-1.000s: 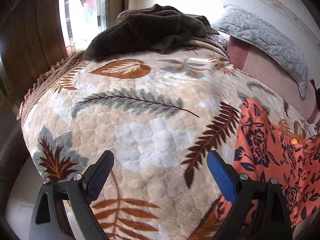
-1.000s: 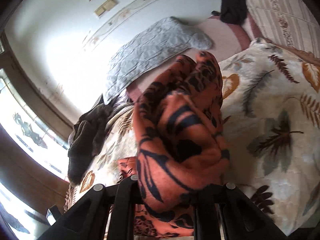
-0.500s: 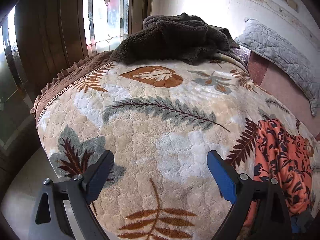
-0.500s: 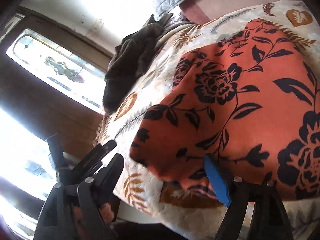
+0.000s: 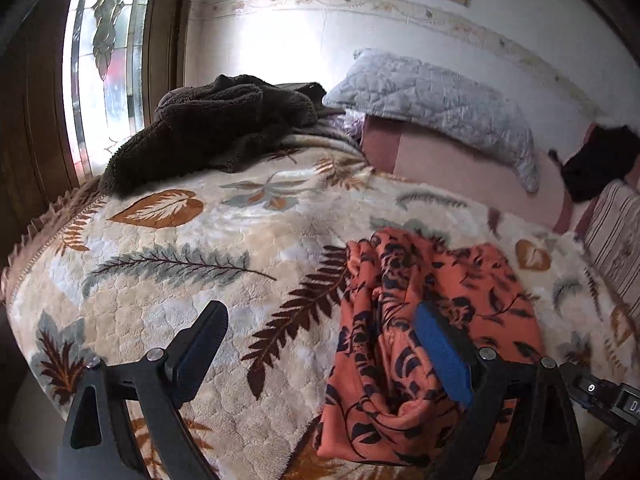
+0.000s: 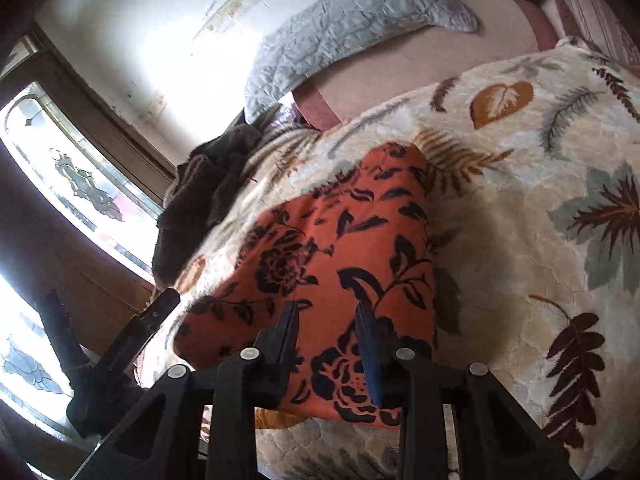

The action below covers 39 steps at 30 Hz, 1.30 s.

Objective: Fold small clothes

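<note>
- Right gripper [image 6: 330,320] is hovering over the near part of the orange floral garment [image 6: 336,264], its jaws standing a narrow gap apart with nothing pinched between them; whether the tips are touching the cloth cannot be told.
- Left gripper [image 5: 320,332] is standing with jaws spread wide, gripping nothing; its left finger is showing over bare blanket, its blue-padded right finger in front of the garment.
- Orange floral garment [image 5: 420,320] is lying on the leaf-patterned blanket [image 5: 180,280] near the bed's front edge, folded into a compact, roughly rectangular bundle with a bunched, wrinkled left side in the left wrist view.
- A dark brown fleece garment [image 5: 216,128] is lying heaped at the blanket's far corner, well apart from the orange one, by the stained-glass window [image 5: 104,60].
- A grey quilted pillow [image 5: 436,104] is leaning along the white wall [image 5: 280,40] beyond the blanket.
- A small black cloth [image 5: 596,160] is sitting at the far right.
</note>
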Each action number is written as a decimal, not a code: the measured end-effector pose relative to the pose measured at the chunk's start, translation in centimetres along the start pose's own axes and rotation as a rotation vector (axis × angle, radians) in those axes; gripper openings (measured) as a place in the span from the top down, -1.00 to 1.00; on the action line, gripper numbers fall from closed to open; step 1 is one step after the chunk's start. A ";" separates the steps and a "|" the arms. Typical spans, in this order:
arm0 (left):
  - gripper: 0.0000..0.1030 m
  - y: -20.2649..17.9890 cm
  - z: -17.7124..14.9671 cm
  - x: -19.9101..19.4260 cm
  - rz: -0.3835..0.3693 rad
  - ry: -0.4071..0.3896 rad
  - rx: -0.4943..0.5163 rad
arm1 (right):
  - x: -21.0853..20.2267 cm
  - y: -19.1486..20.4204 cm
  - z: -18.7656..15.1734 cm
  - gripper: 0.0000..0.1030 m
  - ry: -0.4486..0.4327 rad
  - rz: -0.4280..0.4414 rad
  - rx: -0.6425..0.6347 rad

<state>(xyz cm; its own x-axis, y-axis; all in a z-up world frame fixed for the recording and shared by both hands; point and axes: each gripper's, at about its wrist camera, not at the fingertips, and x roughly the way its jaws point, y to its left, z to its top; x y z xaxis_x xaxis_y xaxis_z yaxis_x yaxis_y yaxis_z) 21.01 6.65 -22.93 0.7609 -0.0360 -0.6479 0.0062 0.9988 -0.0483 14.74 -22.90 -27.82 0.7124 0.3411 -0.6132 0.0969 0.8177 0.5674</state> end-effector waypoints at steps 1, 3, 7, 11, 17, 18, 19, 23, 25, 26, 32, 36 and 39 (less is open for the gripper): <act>-0.83 -0.6 -0.5 1.4 0.065 0.058 0.045 | 1.3 -0.5 -0.5 0.39 0.058 -0.011 0.011; -0.83 -0.6 -2.4 4.9 0.179 0.231 0.120 | 3.1 -1.0 -1.6 0.41 0.095 0.005 0.010; -0.85 2.0 -2.9 5.2 0.093 0.261 0.031 | 2.9 -1.4 -0.7 0.42 0.114 0.050 0.025; -0.84 3.1 -2.6 4.3 0.032 0.227 -0.015 | 1.2 -1.5 1.0 0.35 0.024 0.125 0.013; -0.84 2.4 -1.8 3.6 0.046 0.158 -0.019 | 4.5 -2.8 0.4 0.37 0.136 0.079 0.013; -0.85 1.7 -2.2 4.7 0.053 0.217 0.014 | 4.3 -2.8 0.5 0.37 0.131 0.088 0.019; -0.85 1.2 -2.7 5.5 0.076 0.259 0.040 | 4.2 -2.8 0.7 0.37 0.134 0.100 0.027; -0.84 0.9 -2.2 4.5 0.103 0.194 0.048 | 3.1 -4.0 1.7 0.36 0.093 0.147 0.086; -0.84 0.7 -1.9 3.8 0.109 0.163 0.047 | 2.7 -5.0 2.2 0.21 0.072 0.162 0.134; -0.84 0.6 -1.7 3.6 0.106 0.148 0.043 | 2.3 -5.5 2.3 -0.26 0.054 0.164 0.164; -0.84 -1.0 -1.0 2.3 0.090 0.074 0.060 | 0.8 -7.5 3.0 -0.55 -0.002 0.191 0.249; -0.84 -2.3 -0.9 2.3 0.069 0.076 0.075 | 0.6 -7.8 3.1 -0.55 0.003 0.187 0.246; -0.84 -3.0 -0.9 2.2 0.055 0.082 0.074 | 0.5 -8.0 3.1 -0.55 0.011 0.194 0.239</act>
<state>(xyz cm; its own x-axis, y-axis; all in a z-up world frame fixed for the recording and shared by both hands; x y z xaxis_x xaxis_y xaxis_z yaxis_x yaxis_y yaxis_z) 22.07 3.50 -24.90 0.7060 0.0195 -0.7080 0.0159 0.9989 0.0434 16.48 -30.69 -30.91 0.7264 0.4862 -0.4856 0.1215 0.6046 0.7872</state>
